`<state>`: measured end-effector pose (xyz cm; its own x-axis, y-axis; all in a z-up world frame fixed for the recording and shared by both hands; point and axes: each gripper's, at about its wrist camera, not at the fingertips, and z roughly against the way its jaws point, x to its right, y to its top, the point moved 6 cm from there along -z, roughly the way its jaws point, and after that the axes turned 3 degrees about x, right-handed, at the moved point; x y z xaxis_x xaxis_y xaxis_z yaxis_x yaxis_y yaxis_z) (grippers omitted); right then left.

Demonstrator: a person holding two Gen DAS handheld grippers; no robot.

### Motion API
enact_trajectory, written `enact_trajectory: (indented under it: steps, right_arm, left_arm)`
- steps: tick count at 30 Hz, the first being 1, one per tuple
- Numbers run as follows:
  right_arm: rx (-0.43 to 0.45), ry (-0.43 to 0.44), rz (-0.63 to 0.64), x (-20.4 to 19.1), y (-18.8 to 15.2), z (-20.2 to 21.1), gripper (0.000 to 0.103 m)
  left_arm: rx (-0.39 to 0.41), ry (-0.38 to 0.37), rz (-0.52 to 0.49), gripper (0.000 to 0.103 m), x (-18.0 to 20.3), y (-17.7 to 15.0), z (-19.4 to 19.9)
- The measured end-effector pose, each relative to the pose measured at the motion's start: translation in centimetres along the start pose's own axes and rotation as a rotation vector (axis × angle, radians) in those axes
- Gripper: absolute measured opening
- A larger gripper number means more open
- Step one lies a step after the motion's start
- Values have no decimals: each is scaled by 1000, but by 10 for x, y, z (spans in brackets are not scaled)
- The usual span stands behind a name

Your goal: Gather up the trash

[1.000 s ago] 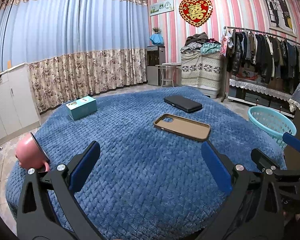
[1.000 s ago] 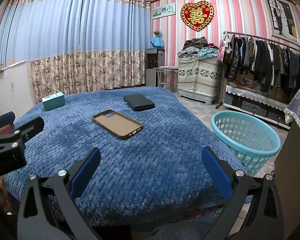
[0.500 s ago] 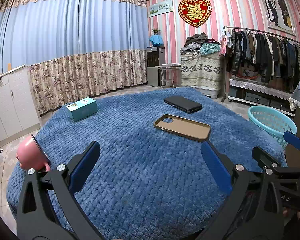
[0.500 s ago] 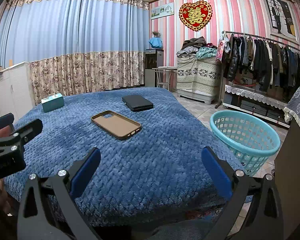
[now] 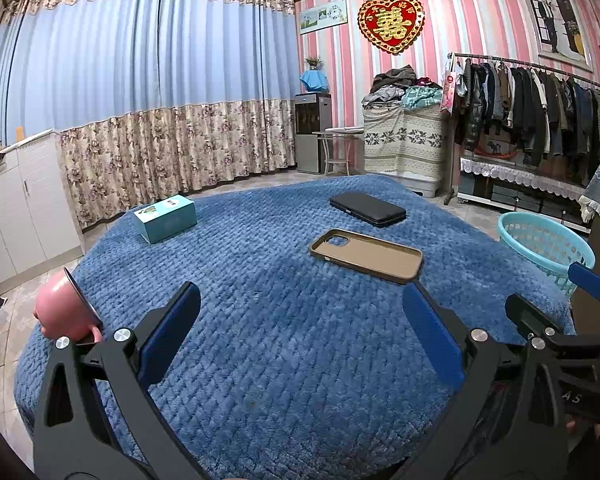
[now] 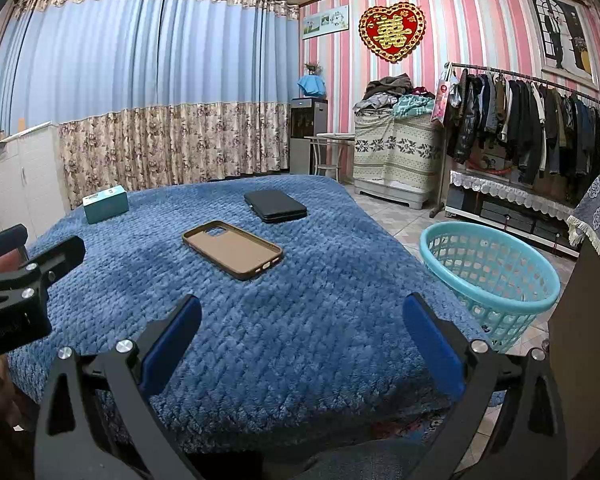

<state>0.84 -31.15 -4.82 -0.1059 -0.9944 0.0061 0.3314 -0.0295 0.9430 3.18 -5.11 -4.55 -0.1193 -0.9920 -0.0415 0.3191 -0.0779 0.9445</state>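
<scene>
A brown phone case point(image 5: 367, 255) lies open side up on the blue blanket point(image 5: 260, 340); it also shows in the right wrist view point(image 6: 233, 249). A black flat case point(image 5: 367, 209) lies behind it, also in the right wrist view point(image 6: 275, 205). A teal box point(image 5: 165, 218) sits at the far left, also in the right wrist view point(image 6: 105, 203). A light blue basket point(image 6: 488, 276) stands on the floor to the right, also in the left wrist view point(image 5: 546, 248). My left gripper point(image 5: 300, 332) and right gripper point(image 6: 300, 334) are open and empty, hovering over the near edge.
A pink round object point(image 5: 62, 316) sits at the blanket's left edge. A clothes rack point(image 6: 532, 128) and a covered cabinet point(image 6: 396, 152) stand at the right. White cupboards point(image 5: 16, 208) line the left wall. Curtains hang behind.
Both views have shifted very slightly. Nothing on the blanket has moved and both grippers stay open.
</scene>
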Motion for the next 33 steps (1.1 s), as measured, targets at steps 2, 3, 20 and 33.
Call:
enact_trajectory:
  steps: [2,3,20,33]
  right_arm:
    - [-1,0,0,0,0,0,98]
    - [-1,0,-1,0,0,0,98]
    - [0,0,0,0,-1,0,98]
    - [1,0,1,-1,-1,0,98]
  left_arm:
    - [0,0,0,98,0,0,0]
    - [-1,0,0,98,0,0,0]
    - [3,0,-1,98,0,0,0]
    - [9,1,-6,98,0,3,1]
